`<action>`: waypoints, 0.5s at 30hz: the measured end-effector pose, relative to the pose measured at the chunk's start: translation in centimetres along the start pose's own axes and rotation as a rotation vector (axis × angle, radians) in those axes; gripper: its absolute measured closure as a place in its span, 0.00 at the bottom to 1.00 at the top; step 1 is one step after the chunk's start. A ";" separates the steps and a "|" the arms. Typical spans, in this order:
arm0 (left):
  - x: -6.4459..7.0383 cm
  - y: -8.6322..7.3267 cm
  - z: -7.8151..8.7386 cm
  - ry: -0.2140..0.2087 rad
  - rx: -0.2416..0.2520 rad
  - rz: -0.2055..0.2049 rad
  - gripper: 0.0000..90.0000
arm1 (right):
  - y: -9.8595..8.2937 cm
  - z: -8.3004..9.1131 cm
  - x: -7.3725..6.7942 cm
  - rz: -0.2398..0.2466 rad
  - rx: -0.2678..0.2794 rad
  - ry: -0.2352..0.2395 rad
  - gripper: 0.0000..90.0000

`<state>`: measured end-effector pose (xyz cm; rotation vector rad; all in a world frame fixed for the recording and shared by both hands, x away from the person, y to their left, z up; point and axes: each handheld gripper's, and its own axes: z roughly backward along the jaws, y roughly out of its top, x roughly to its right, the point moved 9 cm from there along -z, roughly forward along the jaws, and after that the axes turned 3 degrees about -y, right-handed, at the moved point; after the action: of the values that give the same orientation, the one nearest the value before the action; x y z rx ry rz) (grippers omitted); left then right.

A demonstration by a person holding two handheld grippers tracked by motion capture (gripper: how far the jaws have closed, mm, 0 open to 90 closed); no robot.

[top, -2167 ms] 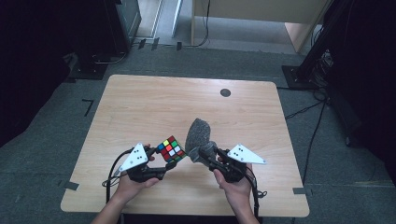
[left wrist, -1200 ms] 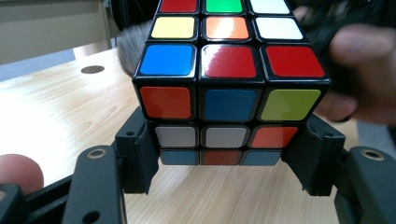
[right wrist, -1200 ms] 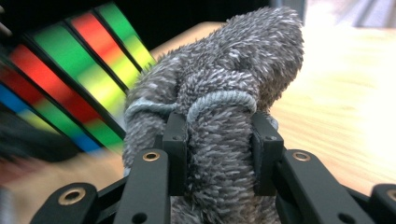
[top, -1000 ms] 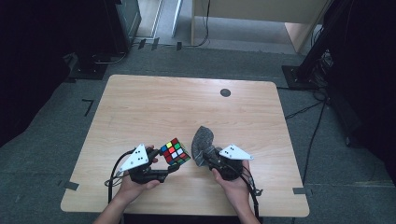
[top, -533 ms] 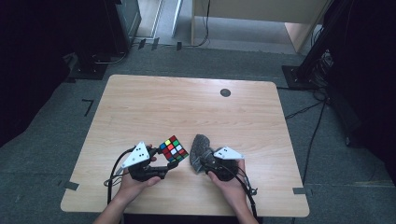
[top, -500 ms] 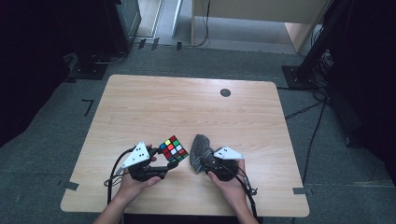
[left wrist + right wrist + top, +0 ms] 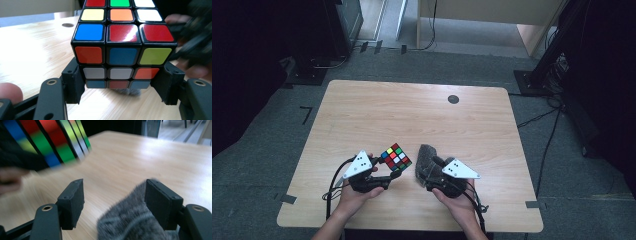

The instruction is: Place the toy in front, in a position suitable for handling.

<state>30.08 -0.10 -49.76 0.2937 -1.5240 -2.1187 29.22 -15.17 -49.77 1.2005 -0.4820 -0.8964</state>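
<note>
Currently left gripper (image 7: 394,172) clamps the Rubik's cube (image 7: 395,157) by 2 sides, lower centre of frame; right gripper (image 7: 115,203) gapes wide, grey cloth (image 7: 130,220) against 1 jaw.

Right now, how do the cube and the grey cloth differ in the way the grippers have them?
The cube is rigid and many-coloured, clamped off the table by the left gripper; the grey cloth is soft, fuzzy and crumpled, lying loose between the right gripper's open jaws. Both sit near the table's front edge.
</note>
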 end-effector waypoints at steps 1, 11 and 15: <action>0.1 -0.3 -0.2 0.012 -0.016 -0.017 0.39 | 0.5 0.2 -0.2 -0.001 0.017 -0.002 0.37; 1.7 -1.4 -2.0 0.077 -0.096 -0.127 0.39 | 3.1 0.5 -4.2 -0.030 0.049 0.019 0.24; 2.7 -1.6 -2.5 0.102 -0.105 -0.187 0.39 | 2.3 -0.4 -4.8 -0.009 -0.002 -0.033 0.18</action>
<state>28.51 -3.16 -51.78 0.5163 -1.3690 -2.2810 27.50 -10.86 -47.15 1.1881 -0.5022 -0.9258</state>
